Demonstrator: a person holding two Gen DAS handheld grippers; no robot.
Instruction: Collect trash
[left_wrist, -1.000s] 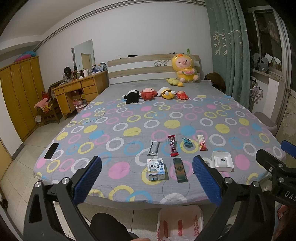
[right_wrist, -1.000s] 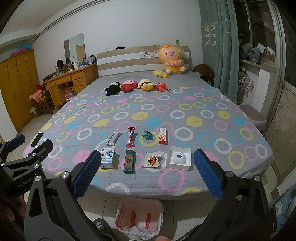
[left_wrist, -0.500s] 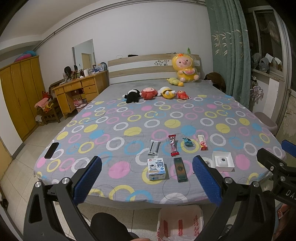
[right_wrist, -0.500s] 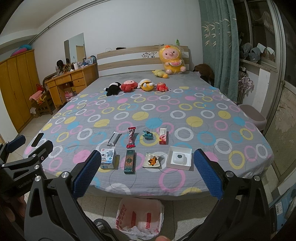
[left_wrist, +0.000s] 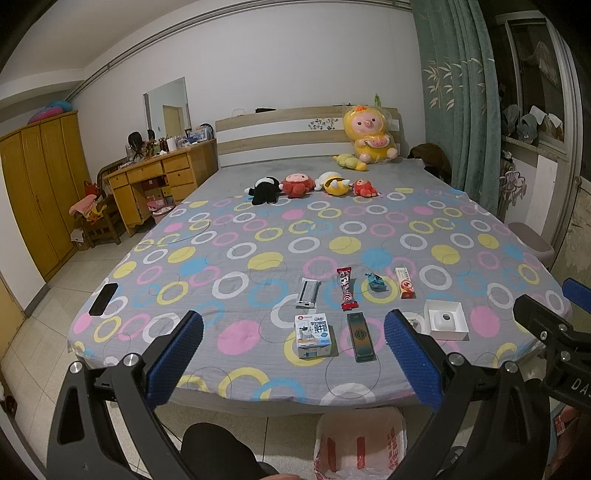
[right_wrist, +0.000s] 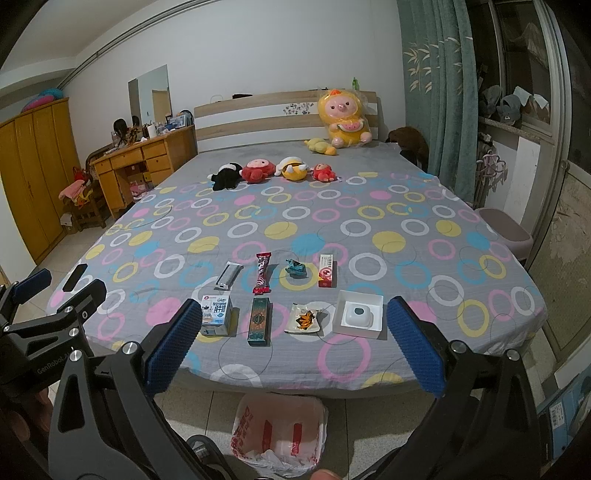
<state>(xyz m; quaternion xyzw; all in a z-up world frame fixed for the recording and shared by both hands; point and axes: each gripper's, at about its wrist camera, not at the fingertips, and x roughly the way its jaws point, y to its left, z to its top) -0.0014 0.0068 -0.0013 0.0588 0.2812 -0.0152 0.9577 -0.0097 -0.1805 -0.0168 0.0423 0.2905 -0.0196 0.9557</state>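
Note:
Two rows of litter lie near the bed's foot edge. Front row: a small milk carton (right_wrist: 216, 315), a dark green box (right_wrist: 259, 321), an opened wrapper (right_wrist: 304, 319) and a white open box (right_wrist: 357, 314). Behind them lie a silver wrapper (right_wrist: 228, 275), a red candy wrapper (right_wrist: 262, 273), a teal wrapper (right_wrist: 296, 268) and a red-white box (right_wrist: 327, 271). A bin lined with a white-red bag (right_wrist: 279, 430) stands on the floor below. My left gripper (left_wrist: 293, 360) and right gripper (right_wrist: 293, 349) hover open before the bed edge, holding nothing.
The bed (right_wrist: 314, 218) has a grey ringed sheet; plush toys (right_wrist: 258, 170) sit far back by the headboard. A black phone (left_wrist: 103, 298) lies at the bed's left corner. A wooden desk (right_wrist: 140, 158) and wardrobe (right_wrist: 33, 177) stand left; curtain and stool (right_wrist: 506, 232) right.

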